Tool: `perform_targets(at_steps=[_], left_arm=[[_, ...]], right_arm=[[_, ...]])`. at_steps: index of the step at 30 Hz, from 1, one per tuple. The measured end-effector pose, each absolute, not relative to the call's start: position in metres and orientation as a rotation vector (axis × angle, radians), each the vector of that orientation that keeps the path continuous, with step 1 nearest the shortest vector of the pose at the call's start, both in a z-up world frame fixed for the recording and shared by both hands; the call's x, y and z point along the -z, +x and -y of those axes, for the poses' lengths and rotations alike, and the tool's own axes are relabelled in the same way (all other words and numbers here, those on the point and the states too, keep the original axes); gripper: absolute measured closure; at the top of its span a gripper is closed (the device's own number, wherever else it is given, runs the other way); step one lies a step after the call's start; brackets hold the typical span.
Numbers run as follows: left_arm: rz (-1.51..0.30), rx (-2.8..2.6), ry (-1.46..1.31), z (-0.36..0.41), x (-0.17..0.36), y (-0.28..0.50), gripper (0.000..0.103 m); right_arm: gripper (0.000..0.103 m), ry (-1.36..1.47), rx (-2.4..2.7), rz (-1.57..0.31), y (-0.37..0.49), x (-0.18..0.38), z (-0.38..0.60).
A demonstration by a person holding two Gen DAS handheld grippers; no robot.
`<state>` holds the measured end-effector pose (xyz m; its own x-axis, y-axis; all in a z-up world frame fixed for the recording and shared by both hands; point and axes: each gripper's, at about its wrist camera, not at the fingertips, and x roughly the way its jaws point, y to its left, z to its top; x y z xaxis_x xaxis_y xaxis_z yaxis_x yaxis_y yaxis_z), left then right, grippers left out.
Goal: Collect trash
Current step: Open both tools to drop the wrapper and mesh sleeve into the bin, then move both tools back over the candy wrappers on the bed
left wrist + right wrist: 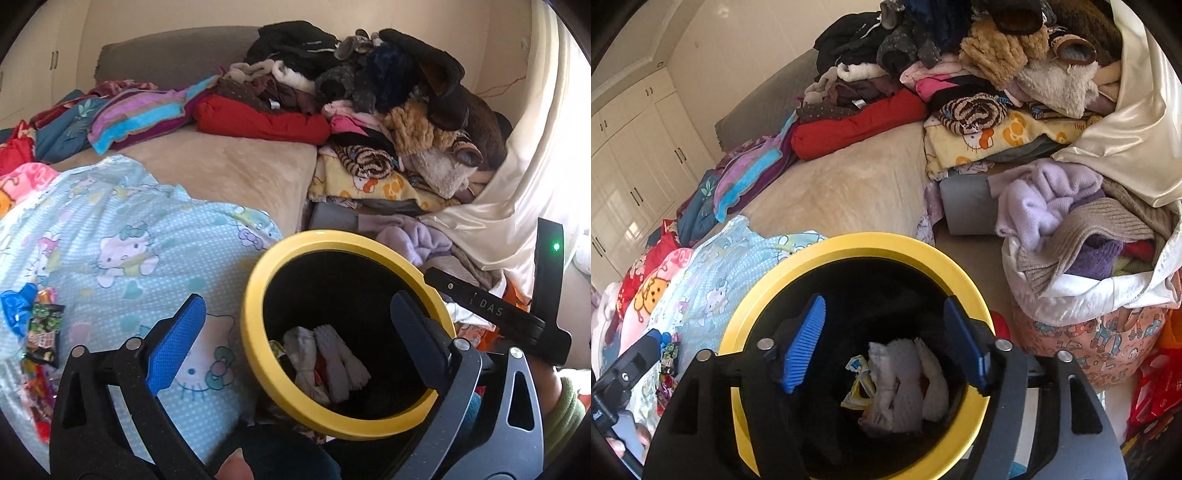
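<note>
glossy satin sheet (1137,147), fuzzy blanket (849,192)

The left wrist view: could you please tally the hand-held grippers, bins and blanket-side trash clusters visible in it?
Hand-held grippers: 2, left and right
Yellow-rimmed bins: 1
Wrapper clusters on the Hello Kitty blanket: 1
Total: 4

Clothes-heaped bed (229,173) (wrappers (42,332) too)
</note>
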<state>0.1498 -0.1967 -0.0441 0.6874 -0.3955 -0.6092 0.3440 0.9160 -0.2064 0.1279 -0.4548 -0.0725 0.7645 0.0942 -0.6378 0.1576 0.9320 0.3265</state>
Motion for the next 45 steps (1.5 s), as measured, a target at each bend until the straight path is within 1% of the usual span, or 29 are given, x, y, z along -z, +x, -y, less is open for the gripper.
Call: perform_targets(at_steps=[8,28,40,45], left_arm=[[-0.654,0.391,-0.071,0.178,0.032,0.143,0.011],[-0.578,0.262,-0.153,0.106,0.004,0.137,0.011],[-0.568,0.196,-0.177,0.069,-0.002,0.137,0.011],[-0.569,0.171,-0.189,0.053,-0.002,0.136,0.011]], right_arm=[[0.029,0.341,0.005,-0.687,0.129,0.064,0.432],[0.027,0.244,-0.108,-0.655,0.121,0.039,0.363],[0.023,0.225,-0.193,-0.611,0.109,0.02,0.322],[0.02,0.223,-0.221,-0.612,0.107,0.018,0.31]])
